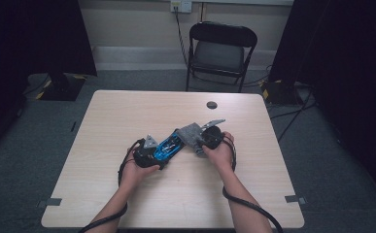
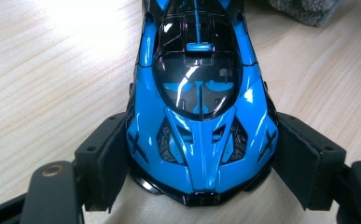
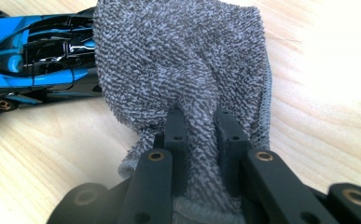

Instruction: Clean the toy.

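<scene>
Light wood-grain table (image 1: 127,204), rounded corners, standing on grey carpet. Blue and black toy car (image 1: 168,147) sits on it near the middle, lying diagonally. Grey terry cloth (image 1: 191,133) lies at the car's far end, touching it. Small dark round disc (image 1: 212,105) sits near the far edge, well apart from the car.

I can read no text, label, brand or number on anything in front of me. The blue toy car (image 2: 201,116) carries only black cross-shaped marks on its front corners, at about 8 and 4 o'clock of its nose, and they spell nothing.
</scene>
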The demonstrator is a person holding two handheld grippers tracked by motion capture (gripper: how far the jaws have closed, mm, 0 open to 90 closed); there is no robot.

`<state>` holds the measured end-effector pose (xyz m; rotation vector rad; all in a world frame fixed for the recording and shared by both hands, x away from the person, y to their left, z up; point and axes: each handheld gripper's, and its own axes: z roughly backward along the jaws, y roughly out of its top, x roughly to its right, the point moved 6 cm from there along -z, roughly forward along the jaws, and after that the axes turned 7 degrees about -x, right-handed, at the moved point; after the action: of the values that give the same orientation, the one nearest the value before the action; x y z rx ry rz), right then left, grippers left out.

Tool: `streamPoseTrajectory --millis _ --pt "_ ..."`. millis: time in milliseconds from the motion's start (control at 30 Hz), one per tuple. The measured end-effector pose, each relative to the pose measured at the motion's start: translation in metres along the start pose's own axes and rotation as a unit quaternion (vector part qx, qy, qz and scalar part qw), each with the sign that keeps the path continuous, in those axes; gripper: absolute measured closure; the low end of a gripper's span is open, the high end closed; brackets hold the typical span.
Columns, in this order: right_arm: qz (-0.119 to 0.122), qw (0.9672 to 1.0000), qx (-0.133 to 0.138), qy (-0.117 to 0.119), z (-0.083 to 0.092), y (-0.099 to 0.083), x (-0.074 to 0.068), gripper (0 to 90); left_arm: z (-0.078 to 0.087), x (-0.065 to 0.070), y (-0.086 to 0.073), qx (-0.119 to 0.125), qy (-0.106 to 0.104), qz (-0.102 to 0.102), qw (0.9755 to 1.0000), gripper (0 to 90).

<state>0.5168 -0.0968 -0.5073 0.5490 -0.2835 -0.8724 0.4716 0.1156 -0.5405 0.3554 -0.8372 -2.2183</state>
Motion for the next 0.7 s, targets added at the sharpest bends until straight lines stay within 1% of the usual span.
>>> streamPoseTrajectory --millis 67,200,233,300,367,467,533,700 --pt "-0.005 0.9999 0.001 -0.010 0.002 0.000 0.003 77.7 0.000 0.000 0.000 0.000 0.000 0.000 1.0000 24.3" --pt "-0.022 0.9996 0.012 -0.014 0.008 -0.002 0.011 77.7 0.000 0.000 0.000 0.000 0.000 0.000 1.0000 24.3" --pt "-0.024 0.9994 0.015 -0.019 0.010 -0.004 0.013 77.7 0.000 0.000 0.000 0.000 0.000 0.000 1.0000 24.3" --pt "-0.027 0.9992 0.018 -0.025 0.015 -0.007 0.017 77.6 0.000 0.000 0.000 0.000 0.000 0.000 1.0000 24.3" --pt "-0.030 0.9987 0.018 -0.037 0.020 -0.011 0.022 77.5 0.000 0.000 0.000 0.000 0.000 0.000 1.0000 24.3" --pt "-0.037 0.9983 0.023 -0.040 0.026 -0.019 0.026 77.3 0.000 0.000 0.000 0.000 0.000 0.001 1.0000 24.3" --pt "-0.042 0.9981 0.018 -0.041 0.027 -0.026 0.026 77.1 0.000 0.000 0.000 0.000 0.000 0.000 1.0000 24.3" --pt "-0.036 0.9984 0.011 -0.042 0.026 -0.037 0.021 76.5 0.000 0.000 0.000 0.000 0.000 0.000 1.0000 24.2"
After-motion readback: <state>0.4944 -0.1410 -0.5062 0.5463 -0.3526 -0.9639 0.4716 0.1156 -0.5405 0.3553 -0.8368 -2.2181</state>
